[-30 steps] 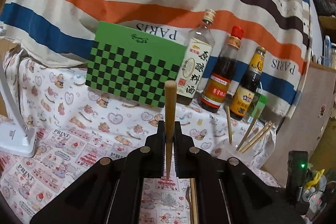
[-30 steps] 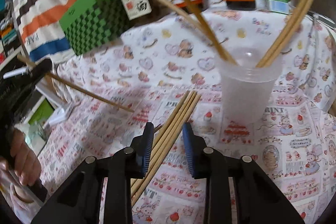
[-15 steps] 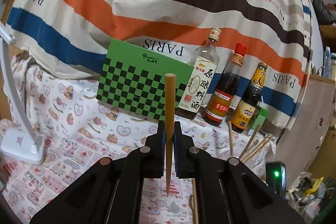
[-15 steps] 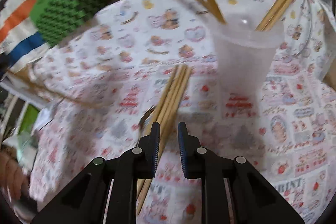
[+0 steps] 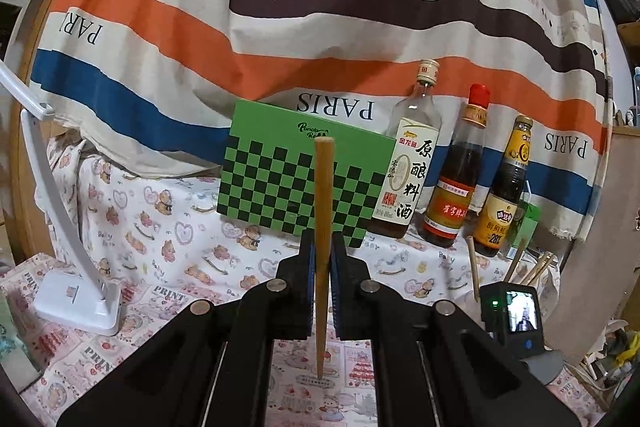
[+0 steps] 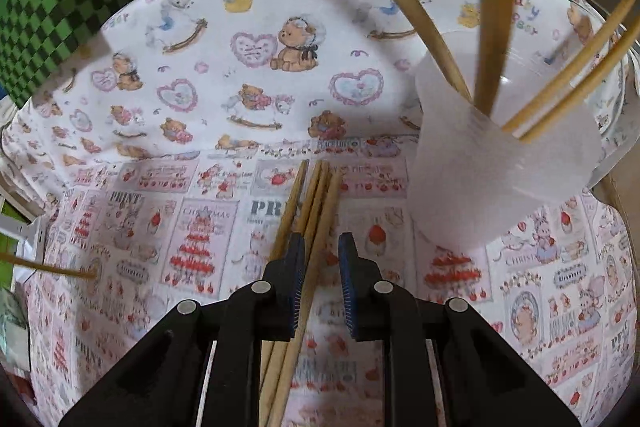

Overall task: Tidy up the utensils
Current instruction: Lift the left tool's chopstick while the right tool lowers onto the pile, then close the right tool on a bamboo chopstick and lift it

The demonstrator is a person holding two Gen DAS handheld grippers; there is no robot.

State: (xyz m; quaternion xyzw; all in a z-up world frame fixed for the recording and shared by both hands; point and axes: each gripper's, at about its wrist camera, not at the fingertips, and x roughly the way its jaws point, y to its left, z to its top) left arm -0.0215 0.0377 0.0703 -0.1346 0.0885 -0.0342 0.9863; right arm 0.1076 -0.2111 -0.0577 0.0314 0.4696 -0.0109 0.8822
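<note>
Left gripper (image 5: 320, 255) pinches one chopstick (image 5: 322, 227) upright; right gripper (image 6: 322, 259) hangs spread over the loose chopsticks (image 6: 312, 203) on the tablecloth (image 6: 200, 107).

The left jaws are pressed onto the chopstick, its thick end up in front of the green checkered box (image 5: 280, 187) and its thin tip pointing down at the cloth. The right jaws stand slightly apart around the rightmost stick of the loose bundle, which lies near the camera, just left of the translucent cup (image 6: 500, 179); whether a pad touches that stick is hard to tell. The cup stands at the right with several chopsticks leaning in it. Three bottles (image 5: 460, 179) line the far edge, right of the box, and a white lamp base (image 5: 76, 303) sits at the left.
</note>
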